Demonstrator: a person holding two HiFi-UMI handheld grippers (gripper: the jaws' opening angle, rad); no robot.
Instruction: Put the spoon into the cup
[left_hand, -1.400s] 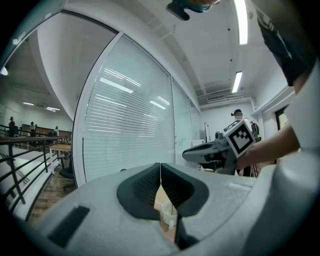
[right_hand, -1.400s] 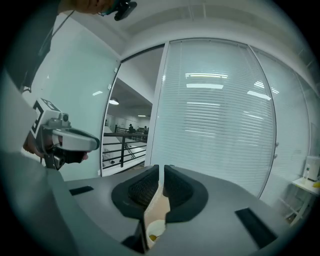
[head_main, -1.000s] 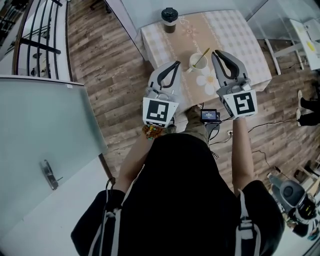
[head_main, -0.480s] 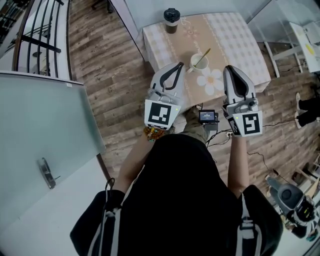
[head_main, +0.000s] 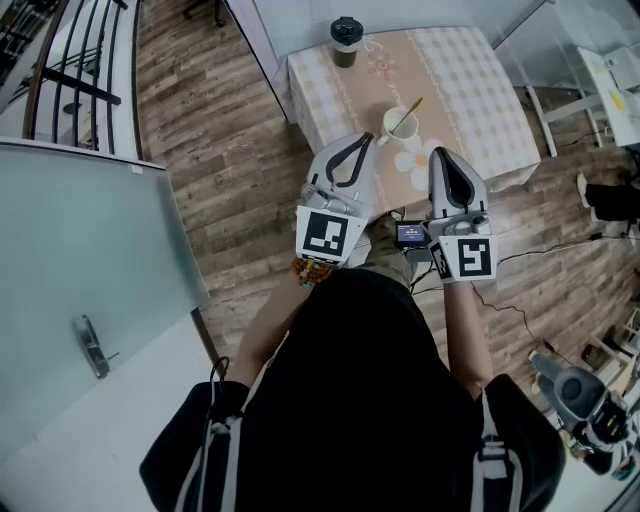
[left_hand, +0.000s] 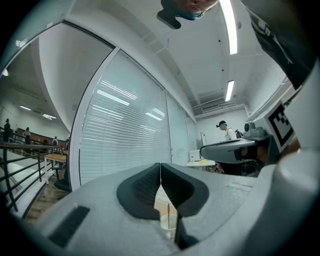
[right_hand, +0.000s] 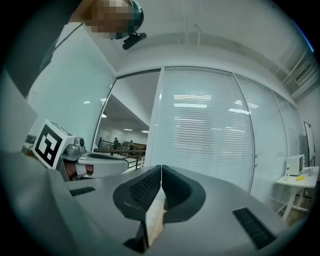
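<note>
A wood-plank floor (head_main: 220, 130) is seen beneath a cloth-covered bench (head_main: 470, 90); white blinds (right_hand: 210, 135) are lit by ceiling strip lights (left_hand: 229, 25).

Left claw (left_hand: 160, 170) closed and empty, cup (left_hand: 167, 226) with spoon (left_hand: 168, 212) beyond it

the cup (head_main: 398, 123) is white, the spoon (head_main: 408, 114) golden. the desk (head_main: 470, 80) wears a beige-and-white checked cloth with white daisies. the left gripper (head_main: 357, 141) and right gripper (head_main: 441, 156) are pale grey with black fingers (left_hand: 140, 190) and black-and-white square markers. the floor (head_main: 220, 150) is brown wood plank.
</note>
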